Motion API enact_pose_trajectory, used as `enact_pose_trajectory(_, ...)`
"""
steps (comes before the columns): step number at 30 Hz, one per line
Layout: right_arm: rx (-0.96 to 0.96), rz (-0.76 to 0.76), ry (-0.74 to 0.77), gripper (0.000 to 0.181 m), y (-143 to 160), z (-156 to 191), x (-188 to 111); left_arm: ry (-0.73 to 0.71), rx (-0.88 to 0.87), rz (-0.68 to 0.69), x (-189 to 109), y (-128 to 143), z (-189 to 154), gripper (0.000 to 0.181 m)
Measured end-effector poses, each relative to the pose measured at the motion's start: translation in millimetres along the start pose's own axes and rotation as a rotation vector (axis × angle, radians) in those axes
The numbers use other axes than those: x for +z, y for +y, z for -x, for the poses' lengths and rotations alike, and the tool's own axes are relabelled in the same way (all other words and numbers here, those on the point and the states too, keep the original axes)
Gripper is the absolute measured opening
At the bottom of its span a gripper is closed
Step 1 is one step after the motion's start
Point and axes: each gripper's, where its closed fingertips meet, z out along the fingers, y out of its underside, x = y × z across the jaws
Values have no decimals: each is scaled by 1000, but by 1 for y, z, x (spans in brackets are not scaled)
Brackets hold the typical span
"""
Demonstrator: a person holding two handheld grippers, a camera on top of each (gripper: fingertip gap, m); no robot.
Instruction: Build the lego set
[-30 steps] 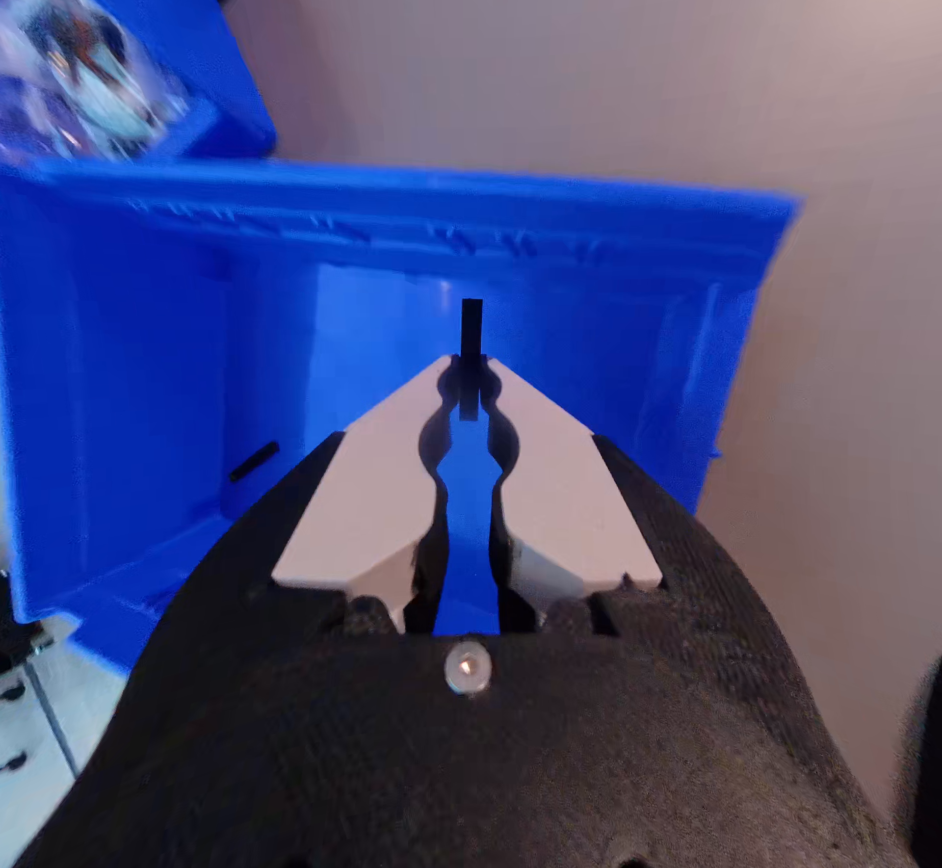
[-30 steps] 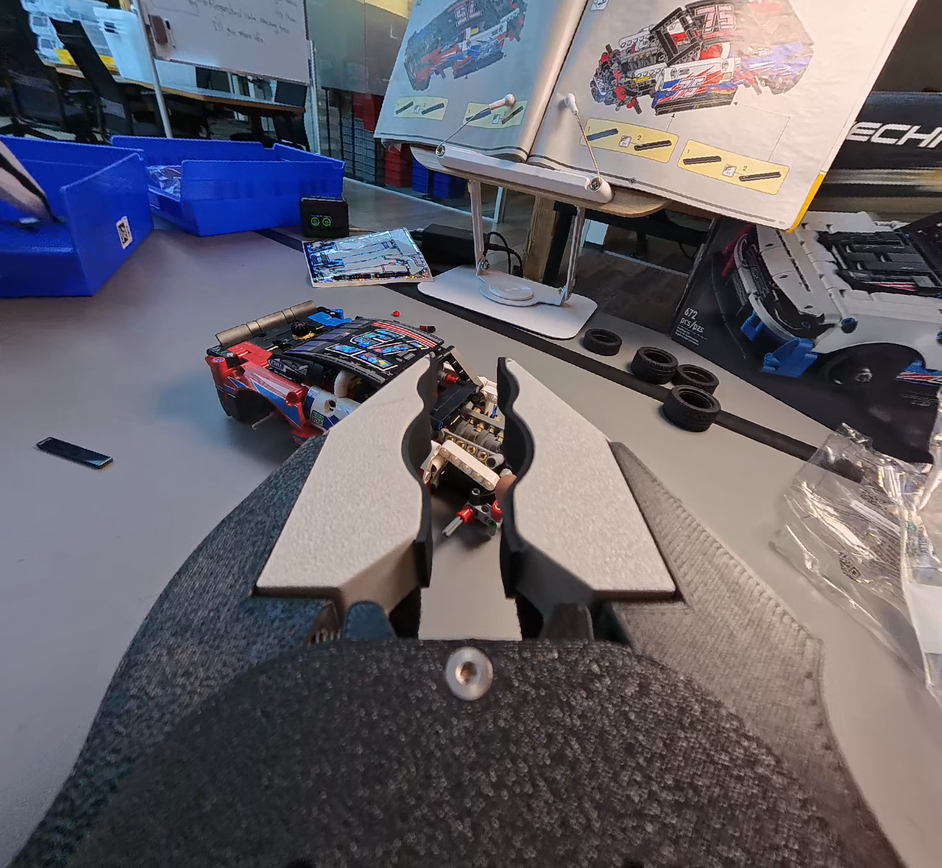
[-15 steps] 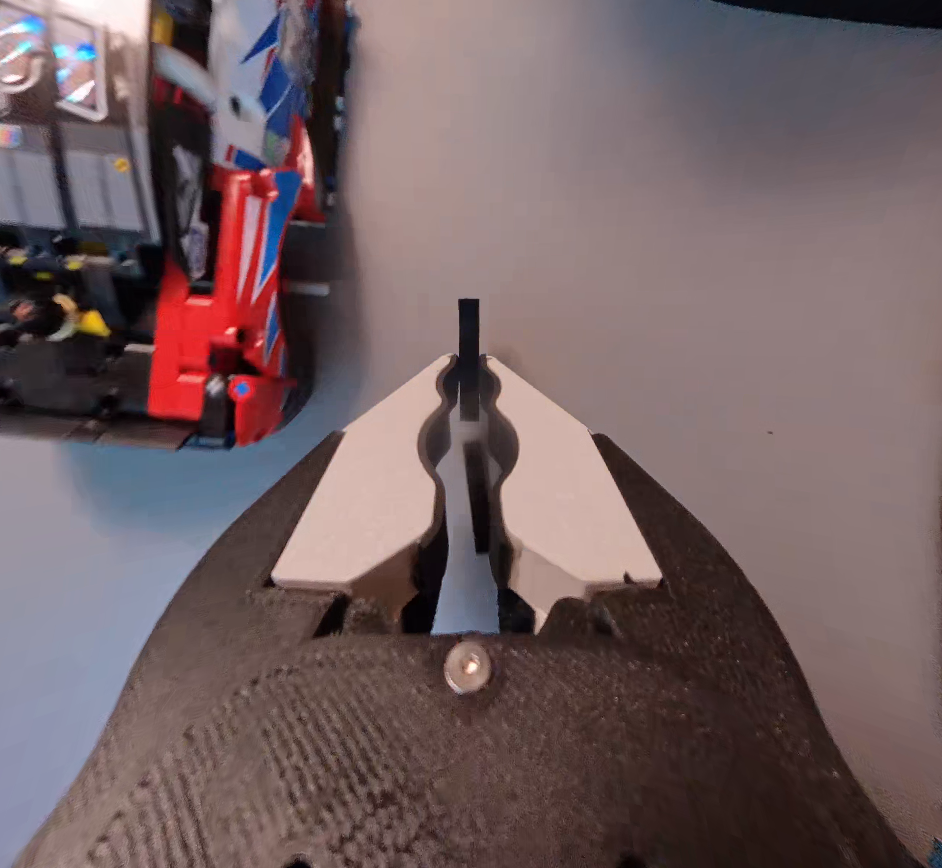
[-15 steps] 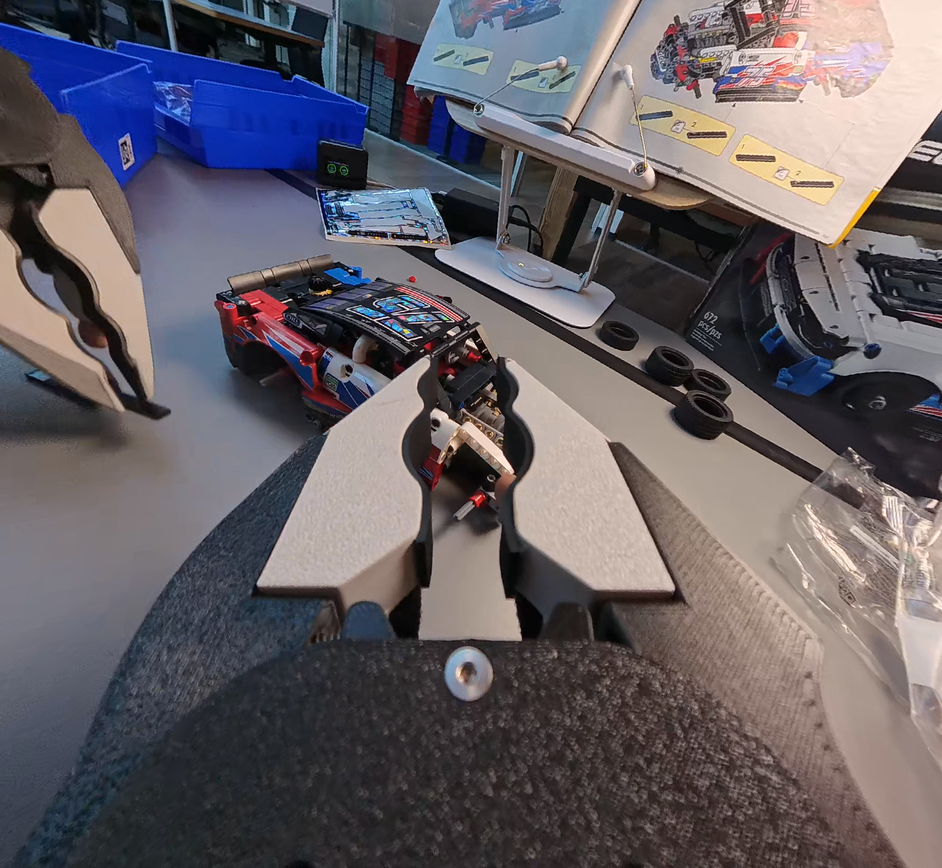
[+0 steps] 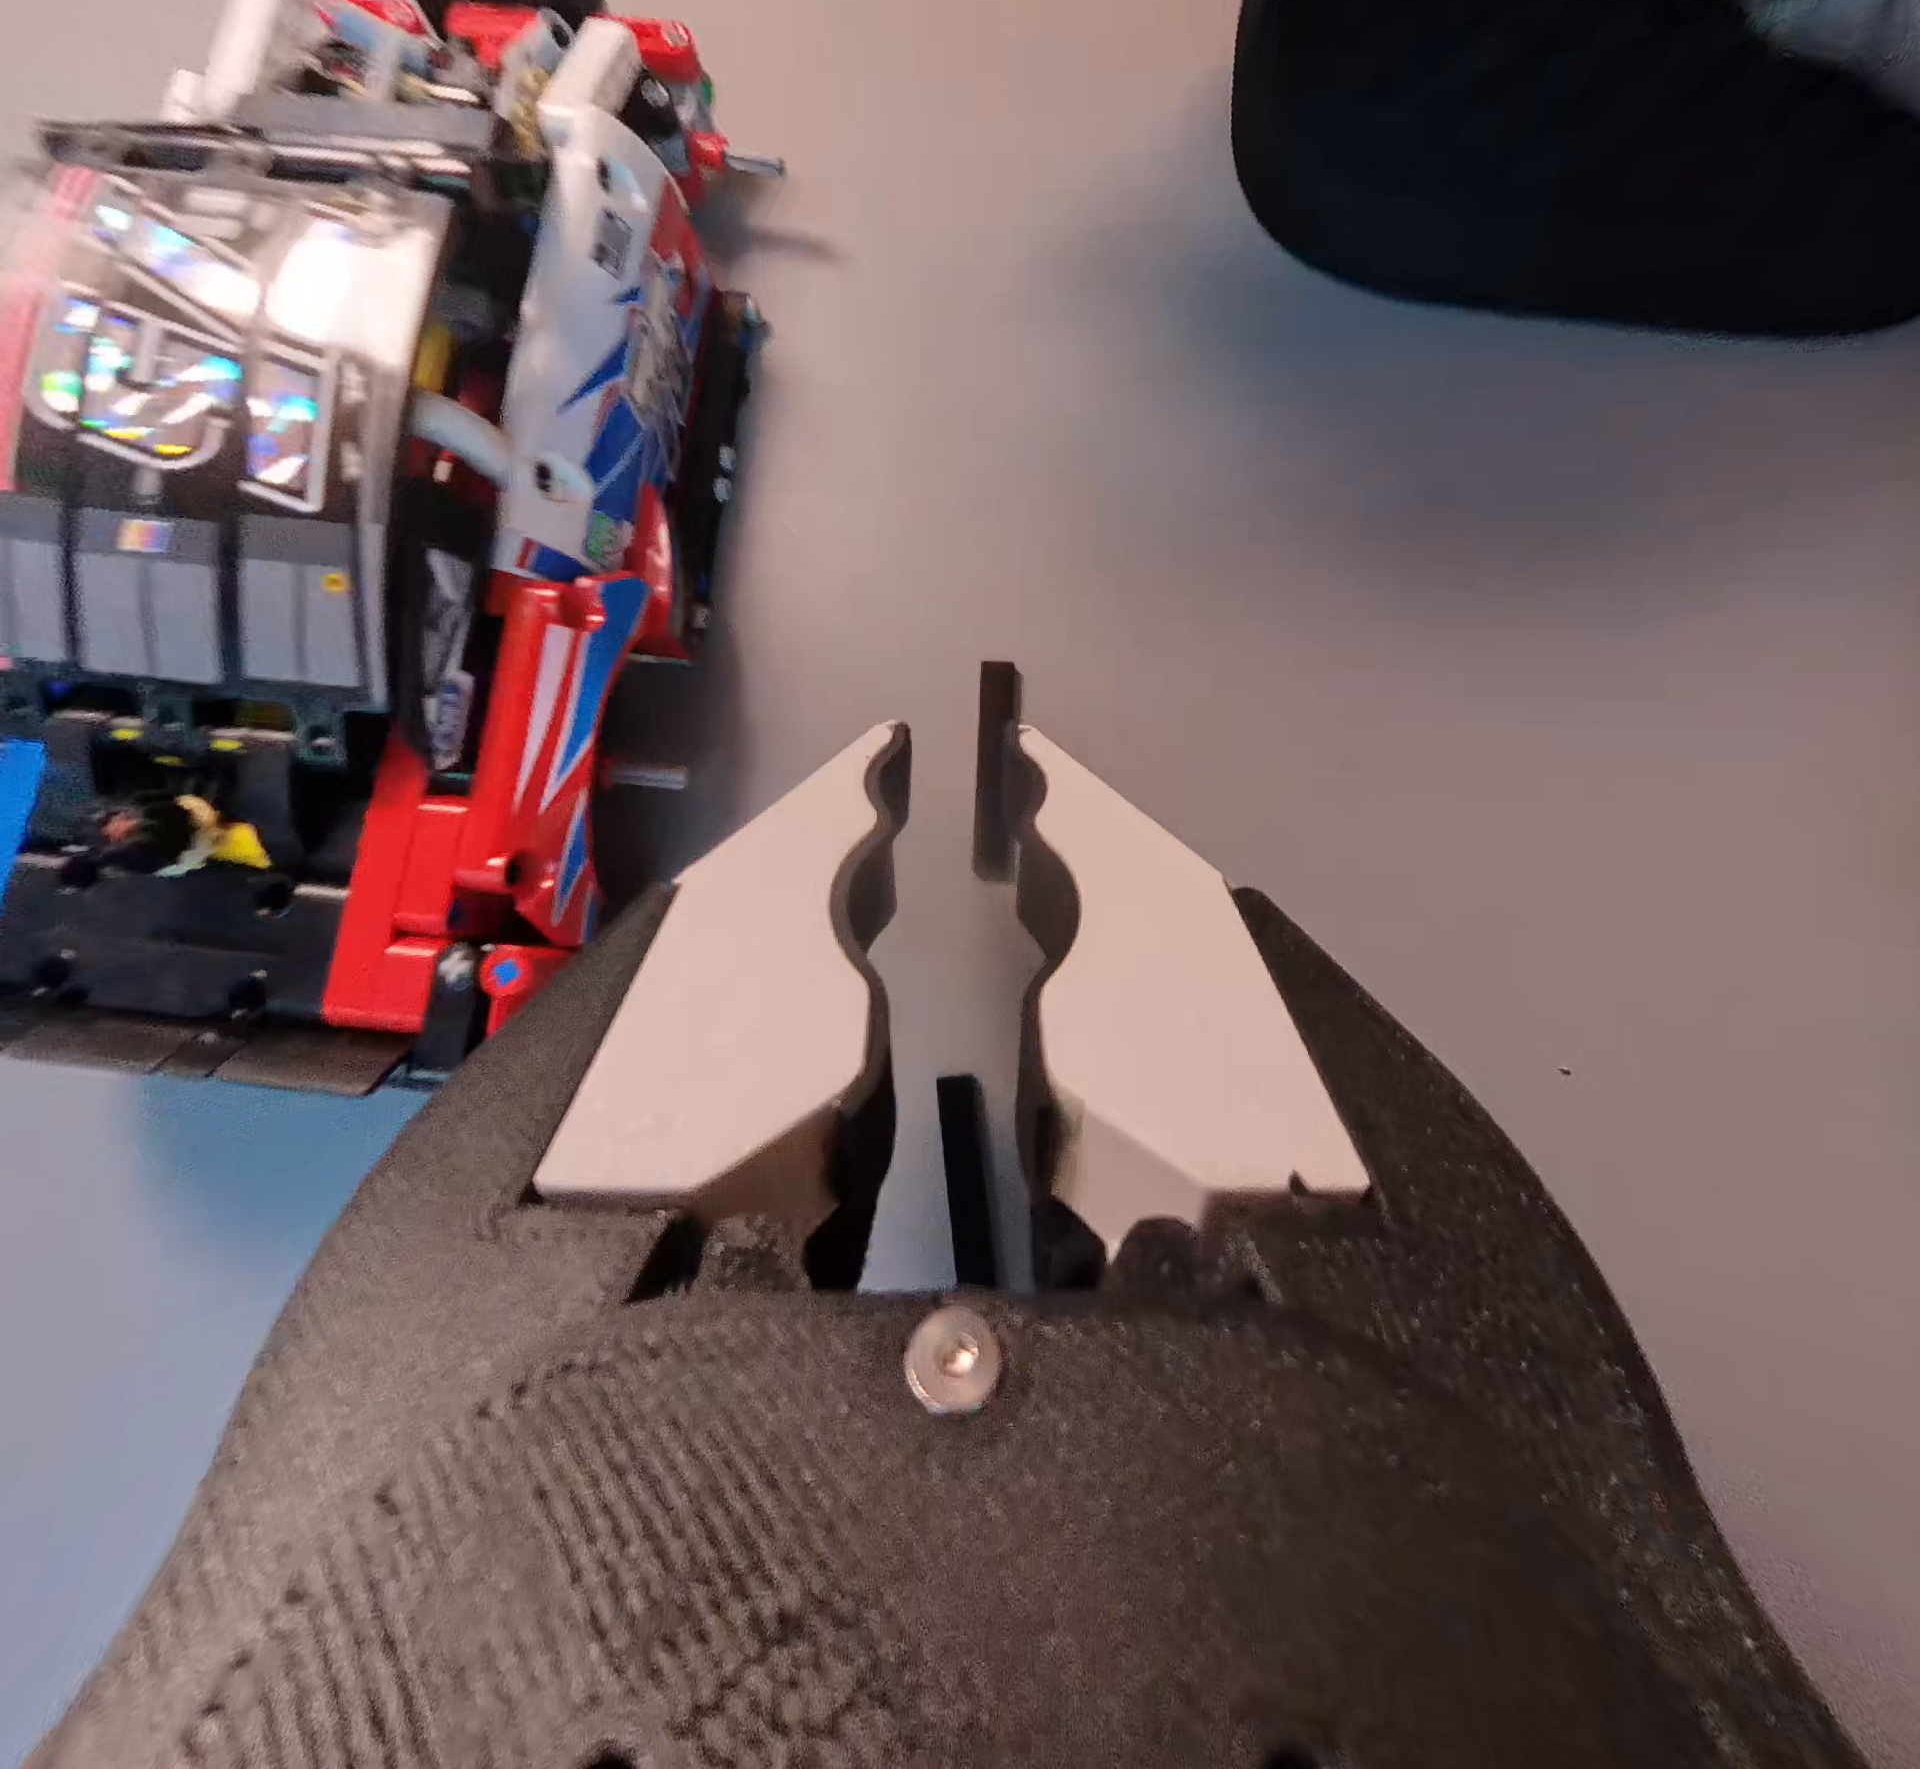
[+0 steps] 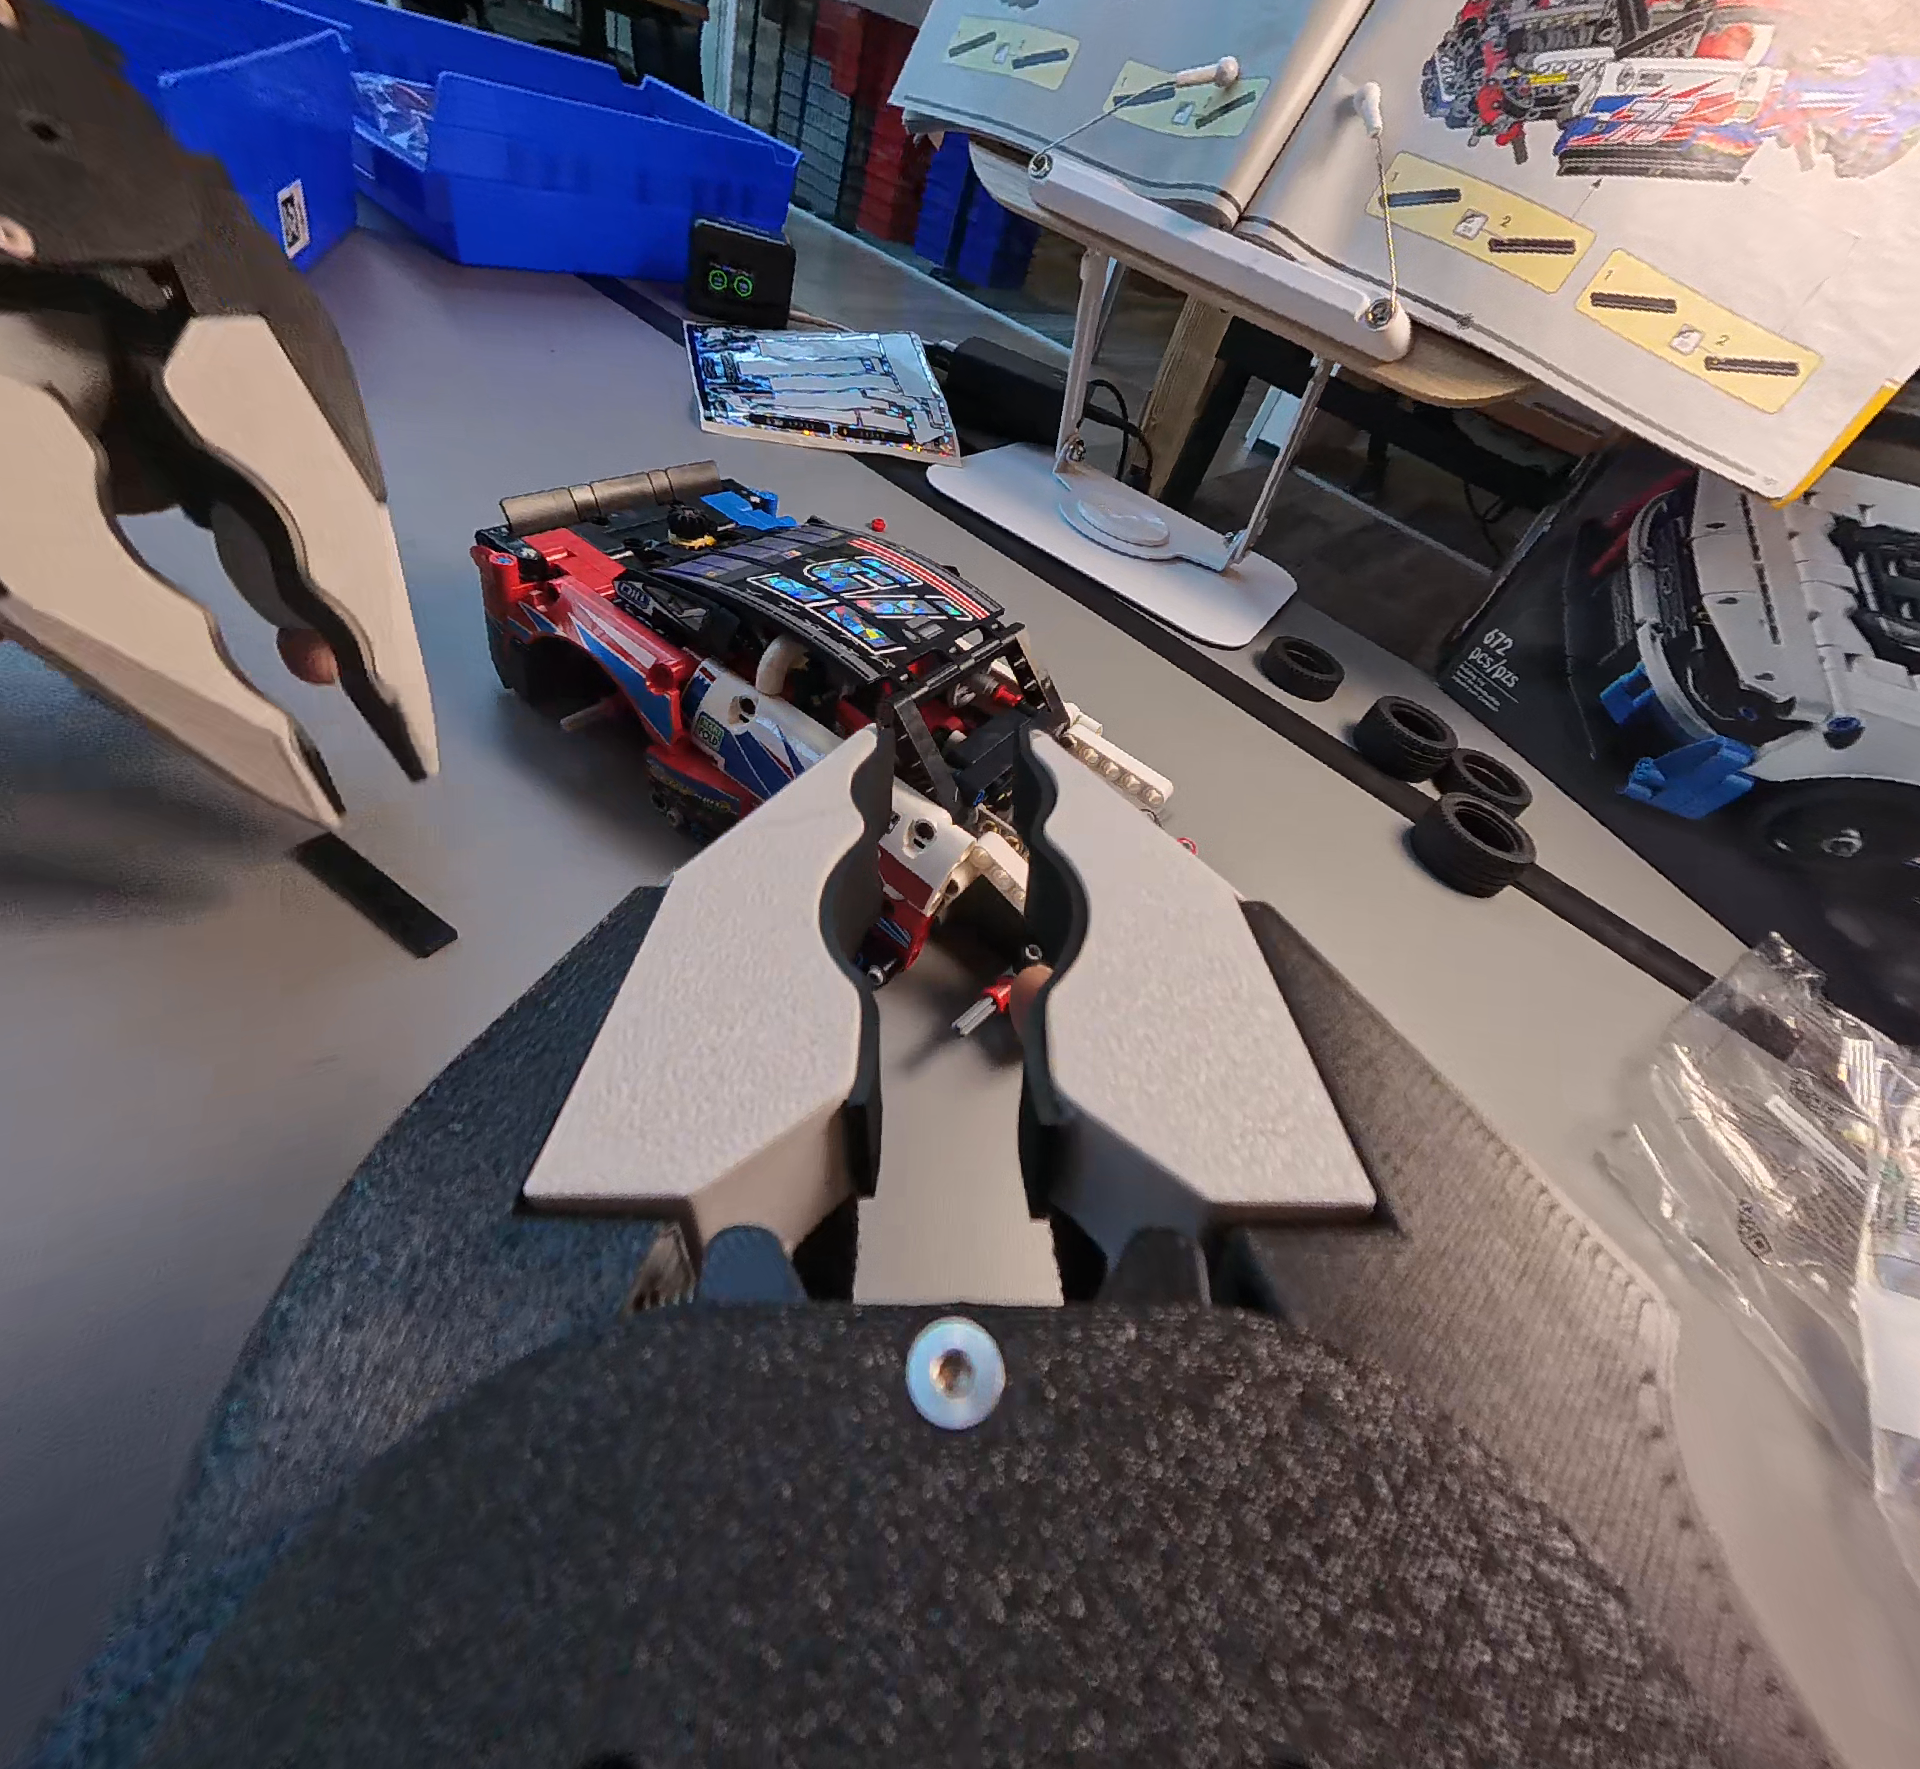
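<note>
- The left claw (image 5: 961,732) points down at the grey tabletop (image 5: 1403,680), its fingers apart with a clear gap between them.
- A thin black bar (image 5: 995,769) stands against the inner face of that claw's right finger (image 5: 1164,971); the other finger does not touch it. Its long axis runs along the fingers, and its end sticks out past the fingertips.
- A second black strip (image 5: 966,1189) shows lower in the gap, also lined up with the fingers; whether it is another piece or a reflection, I cannot tell.
- In the right wrist view the left claw (image 6: 353,784) hangs over a flat black strip (image 6: 376,894) lying on the tabletop (image 6: 520,410); the strip's long axis runs diagonally, from under the claw's tips toward the camera.
- The car (image 6: 769,649) sits on the tabletop just ahead of the right claw (image 6: 954,758), its long axis running from far left to near right. It is red with blue and white panels, a black roof carrying shiny stickers, and bare beams at the near end. It has no tyres on.
- In the left wrist view the car (image 5: 343,514) lies left of the claw, roof up.
- The right claw's fingers are apart and hold nothing.
- Four loose tyres (image 6: 1444,784) lie right of the car, near the set's box (image 6: 1714,659).
- An open manual (image 6: 1507,88) rests on a white stand (image 6: 1143,535) behind the car; a sticker sheet (image 6: 821,389), blue bins (image 6: 561,150) and a plastic bag (image 6: 1787,1158) are also on the tabletop.
</note>
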Motion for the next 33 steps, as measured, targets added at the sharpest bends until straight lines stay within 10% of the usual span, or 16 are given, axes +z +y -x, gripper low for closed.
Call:
enact_pose_trajectory(1,-3,7,-3,19,2,0,1,-17,-29,-66,-9,-6,6,17)
enact_pose_trajectory(8,-155,231,-53,48,43,-24,4,-358,-130,-353,-73,10,99,51)
enact_pose_trajectory(16,-74,516,-309,101,105,-42,16,-203,-125,-267,-54,32,115,92)
enact_pose_trajectory(33,-19,541,-380,88,105,-28,39,-284,21,-154,-18,44,117,89)
